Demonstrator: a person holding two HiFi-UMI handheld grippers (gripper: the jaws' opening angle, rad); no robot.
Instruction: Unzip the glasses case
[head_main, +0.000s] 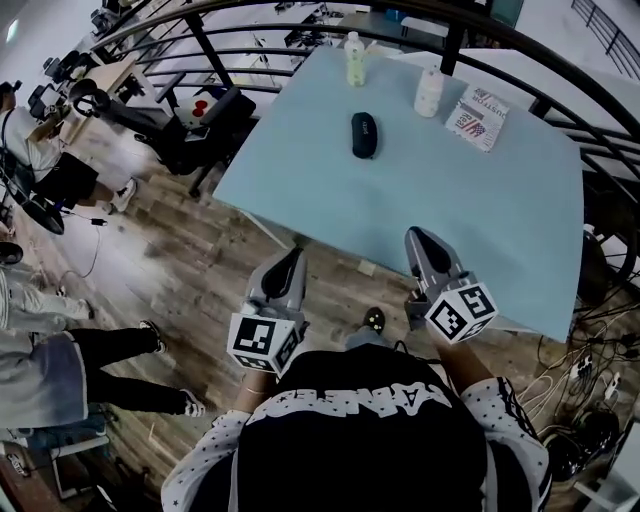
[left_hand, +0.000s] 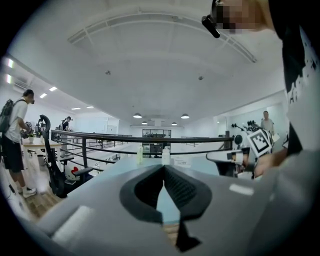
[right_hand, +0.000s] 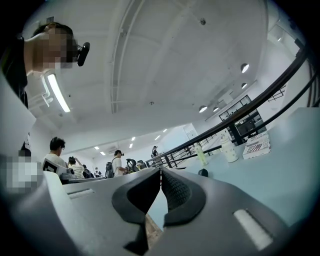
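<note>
The black zipped glasses case (head_main: 365, 134) lies on the far part of the light blue table (head_main: 430, 190); in the right gripper view the glasses case (right_hand: 202, 173) is a small dark lump far ahead. My left gripper (head_main: 291, 258) hangs over the wooden floor, short of the table's near edge, and its jaws meet with nothing between them (left_hand: 163, 166). My right gripper (head_main: 418, 237) is just over the near edge, also shut and empty (right_hand: 160, 171). Both point level toward the table. The case is hidden in the left gripper view.
Behind the case stand a yellowish bottle (head_main: 355, 58) and a white bottle (head_main: 429, 92), with a printed box (head_main: 477, 118) to the right. A black railing (head_main: 300, 50) curves behind the table. An office chair (head_main: 190, 125) and people stand at left; cables (head_main: 590, 370) lie at right.
</note>
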